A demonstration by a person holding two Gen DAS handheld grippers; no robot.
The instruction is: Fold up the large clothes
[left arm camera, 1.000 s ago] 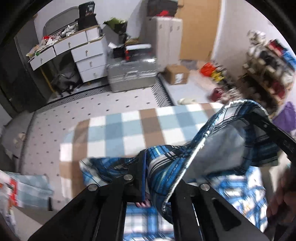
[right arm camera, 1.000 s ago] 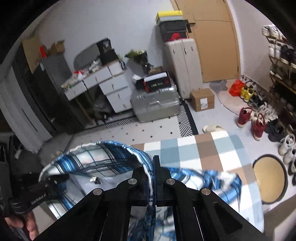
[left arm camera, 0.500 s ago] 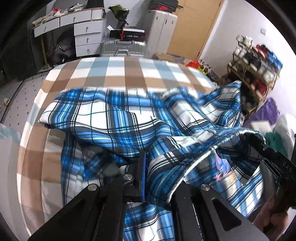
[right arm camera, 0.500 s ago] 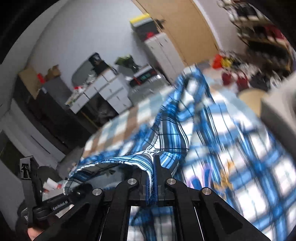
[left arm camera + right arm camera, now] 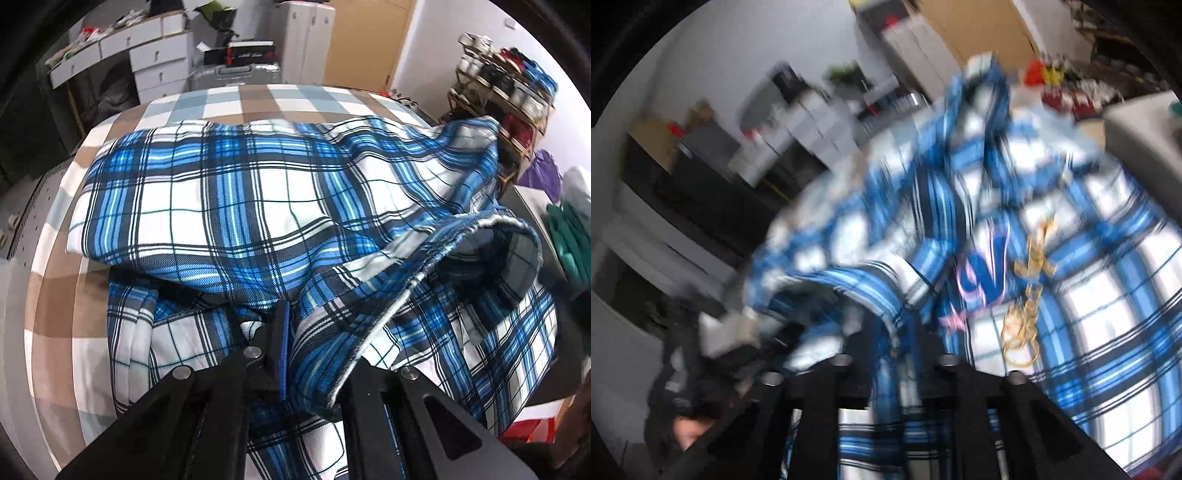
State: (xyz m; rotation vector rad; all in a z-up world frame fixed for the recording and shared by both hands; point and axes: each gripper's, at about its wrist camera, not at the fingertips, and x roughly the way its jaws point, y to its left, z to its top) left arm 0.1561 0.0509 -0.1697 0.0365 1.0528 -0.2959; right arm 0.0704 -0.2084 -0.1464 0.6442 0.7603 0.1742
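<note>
A large blue, white and black plaid shirt (image 5: 236, 206) lies spread and rumpled over a table with a brown, blue and white checked cloth (image 5: 55, 280). My left gripper (image 5: 291, 332) is shut on a hem of the plaid shirt, low over the table. In the blurred right wrist view the shirt (image 5: 1089, 302) fills the right side, with an embroidered patch showing. My right gripper (image 5: 890, 332) is shut on a fold of the shirt. The other gripper and a hand show dimly at the lower left (image 5: 713, 362).
Behind the table stand white drawers (image 5: 155, 70), a silver suitcase (image 5: 243, 72), white cabinets (image 5: 303, 40) and a wooden door (image 5: 365, 40). A shoe rack (image 5: 506, 88) is at the right. Green and purple clothes (image 5: 565, 236) lie at the right edge.
Both grippers came down from holding the shirt in the air. The shirt now lies spread across the table. The right gripper is still moving fast and its view is blurred.
</note>
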